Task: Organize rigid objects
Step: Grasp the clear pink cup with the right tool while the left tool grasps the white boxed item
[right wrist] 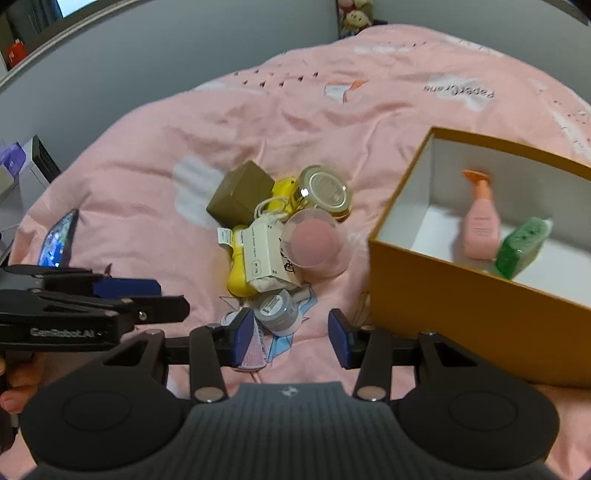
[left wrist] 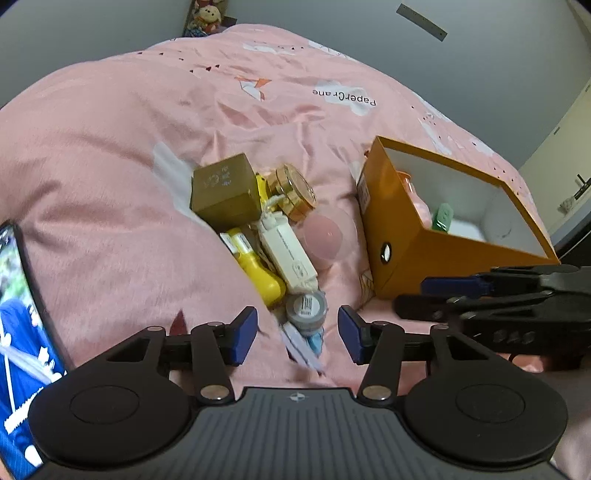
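Home bedroom — bed under pink quilt (left wrist: 147, 184), plush toys (left wrist: 207, 16) by grey wall.

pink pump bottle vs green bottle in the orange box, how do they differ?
The pink pump bottle is taller, with an orange pump top; the green bottle is shorter and squatter, with no pump showing. The pink one lies further back by the white wall; the green one leans tilted at the near wall. Both are inside the orange box, side by side.
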Demonstrator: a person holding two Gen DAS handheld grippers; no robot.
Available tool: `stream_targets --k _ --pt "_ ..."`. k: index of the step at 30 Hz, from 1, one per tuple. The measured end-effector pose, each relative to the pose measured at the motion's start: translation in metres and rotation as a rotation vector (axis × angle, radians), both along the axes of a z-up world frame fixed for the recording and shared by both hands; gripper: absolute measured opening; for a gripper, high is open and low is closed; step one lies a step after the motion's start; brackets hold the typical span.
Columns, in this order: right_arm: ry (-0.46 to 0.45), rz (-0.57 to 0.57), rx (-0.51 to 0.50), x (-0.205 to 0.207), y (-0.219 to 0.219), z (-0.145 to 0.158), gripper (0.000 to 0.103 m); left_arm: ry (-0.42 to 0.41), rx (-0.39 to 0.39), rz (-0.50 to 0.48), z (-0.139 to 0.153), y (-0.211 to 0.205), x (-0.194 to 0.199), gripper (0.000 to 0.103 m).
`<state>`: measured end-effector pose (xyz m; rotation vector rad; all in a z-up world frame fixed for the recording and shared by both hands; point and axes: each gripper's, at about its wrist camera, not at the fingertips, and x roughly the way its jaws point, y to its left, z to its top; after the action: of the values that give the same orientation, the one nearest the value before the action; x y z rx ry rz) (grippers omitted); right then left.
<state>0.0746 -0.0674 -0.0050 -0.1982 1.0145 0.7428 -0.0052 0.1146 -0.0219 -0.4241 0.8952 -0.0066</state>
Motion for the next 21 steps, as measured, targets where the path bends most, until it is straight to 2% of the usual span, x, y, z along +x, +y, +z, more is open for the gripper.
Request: stream_targets --k 3,9,10,12,14,17,21 --pt "-0.031 0.048 -0.047 0.005 0.012 -0.007 0.046 0.002 -0.009 0.021 -0.002 0.001 0.012 0.058" --pt "-0.167 0.225 -0.144 0.015 0.035 -0.014 0.047 0.026 -0.020 0.063 -0.011 0.000 0.044 0.058" --pt "-0.188 0.245 -0.161 0.018 0.039 -0.015 0.049 0.033 -0.032 0.063 -0.013 0.000 0.049 0.058" --pt "-0.224 0.283 -0.186 0.025 0.043 -0.016 0.063 0.043 -0.046 0.072 -0.019 -0.001 0.058 0.058" --pt "-0.275 0.339 -0.216 0.029 0.048 -0.020 0.067 0.063 -0.035 0.096 -0.026 -0.002 0.066 0.058" --pt "-0.335 0.435 -0.268 0.032 0.056 -0.029 0.067 0.079 -0.021 0.113 -0.034 -0.003 0.076 0.058" --pt "-0.380 0.518 -0.314 0.035 0.065 -0.044 0.067 0.097 -0.007 0.123 -0.043 -0.004 0.086 0.052"
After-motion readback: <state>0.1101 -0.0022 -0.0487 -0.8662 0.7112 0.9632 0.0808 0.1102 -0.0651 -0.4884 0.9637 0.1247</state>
